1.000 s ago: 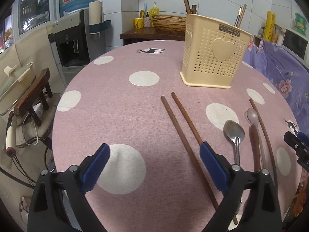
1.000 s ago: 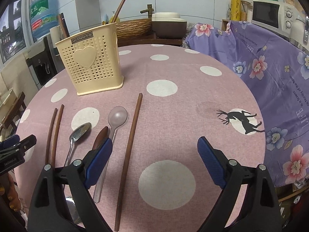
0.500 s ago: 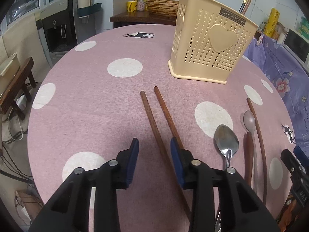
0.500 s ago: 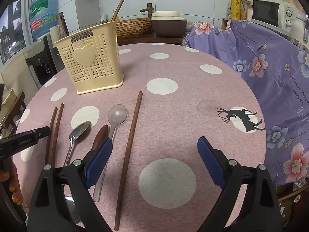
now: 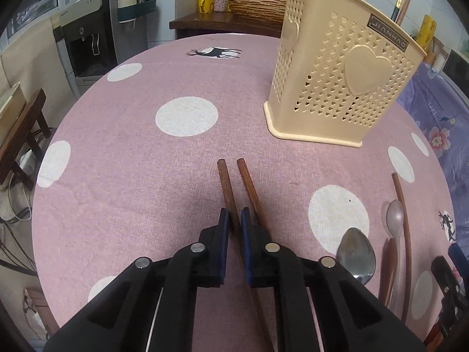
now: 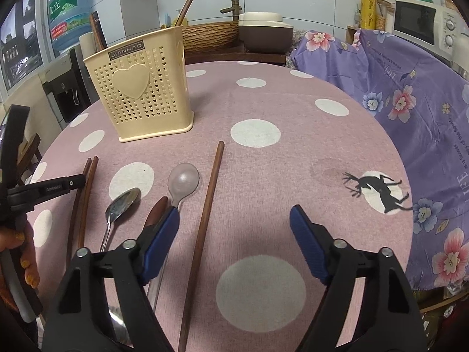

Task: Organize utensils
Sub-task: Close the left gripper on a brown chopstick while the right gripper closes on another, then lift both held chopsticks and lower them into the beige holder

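Left wrist view: left gripper (image 5: 233, 220) low over the pink polka-dot bench (image 5: 123, 176), fingers (image 5: 223, 234) drawn together and clamped on the left chopstick (image 5: 226, 187) of a dark wooden pair. Second chopstick (image 5: 249, 187) just beside it on the right, passing under the right-hand finger, both pointing toward the cream perforated utensil holder (image 5: 337, 88). Holder upright toward the far right of the bench, heart emblem on its face. Farther right on the cloth: a metal spoon (image 5: 356, 253), a translucent plastic spoon (image 5: 394, 220), a long single wooden chopstick (image 5: 403, 228), and a short brown wooden piece lying against the plastic spoon's handle, kind not clear.

Right wrist view: right gripper (image 6: 234, 240) above the bench, blue-padded fingers (image 6: 304, 243) wide apart but closing, nothing pressed between the pads. Single chopstick (image 6: 205, 223) flat on the cloth inside the gap, nearer the left finger. Plastic spoon (image 6: 183, 180) and metal spoon (image 6: 121, 205) just left of it, chopstick pair (image 6: 85, 193) farther left beneath the tip of the left gripper (image 6: 74, 183), a person's hand (image 6: 20, 252) at the left edge. Utensil holder (image 6: 140, 88) standing beyond the spoons.
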Tool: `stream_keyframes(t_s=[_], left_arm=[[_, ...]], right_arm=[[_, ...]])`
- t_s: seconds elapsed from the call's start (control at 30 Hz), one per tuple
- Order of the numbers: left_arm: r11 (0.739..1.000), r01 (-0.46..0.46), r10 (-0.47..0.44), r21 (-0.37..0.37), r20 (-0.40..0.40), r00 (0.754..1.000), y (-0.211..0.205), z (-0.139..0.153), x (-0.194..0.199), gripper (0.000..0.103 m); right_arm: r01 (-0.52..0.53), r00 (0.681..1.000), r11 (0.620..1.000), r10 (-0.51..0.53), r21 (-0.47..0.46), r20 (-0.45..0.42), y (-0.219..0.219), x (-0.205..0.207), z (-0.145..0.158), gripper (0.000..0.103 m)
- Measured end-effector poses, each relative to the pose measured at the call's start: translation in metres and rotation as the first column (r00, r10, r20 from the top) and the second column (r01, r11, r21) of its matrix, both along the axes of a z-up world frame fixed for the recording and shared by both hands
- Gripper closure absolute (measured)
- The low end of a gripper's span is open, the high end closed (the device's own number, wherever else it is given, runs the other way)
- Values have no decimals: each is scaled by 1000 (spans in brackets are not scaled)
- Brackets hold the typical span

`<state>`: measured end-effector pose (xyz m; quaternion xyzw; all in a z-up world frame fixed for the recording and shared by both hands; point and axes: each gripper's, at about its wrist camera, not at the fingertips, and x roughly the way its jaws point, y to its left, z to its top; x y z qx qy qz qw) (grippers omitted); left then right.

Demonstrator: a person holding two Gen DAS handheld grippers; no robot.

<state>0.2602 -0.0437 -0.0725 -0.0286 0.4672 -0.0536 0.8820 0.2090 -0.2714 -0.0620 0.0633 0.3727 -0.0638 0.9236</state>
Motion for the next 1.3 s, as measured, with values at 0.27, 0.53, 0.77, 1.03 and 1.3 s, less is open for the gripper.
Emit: stream_keyframes(t_s=[0.27, 0.53, 0.77, 1.03, 1.3], left_arm=[[1000, 5, -5, -6, -2, 1000, 0, 0, 0, 93], [1000, 5, -5, -16, -3, 1000, 2, 0, 4, 93], [1000, 10, -10, -15, -1, 1000, 2, 0, 5, 93], [1000, 7, -7, -17, 1, 1000, 0, -1, 6, 94], [1000, -1, 1, -18, 5, 1000, 0, -1, 7, 94]], right_arm=[[-18, 996, 997, 25, 77, -87, -9, 60, -4, 59], [-7, 985, 996, 21, 85, -171, -1, 108, -11, 75], [13, 983, 999, -6, 38, -182, 4, 112, -20, 83], [16, 987, 1000, -16, 1, -163, 6, 112, -21, 94], [23, 988, 998, -13, 64, -153, -5, 114, -20, 95]])
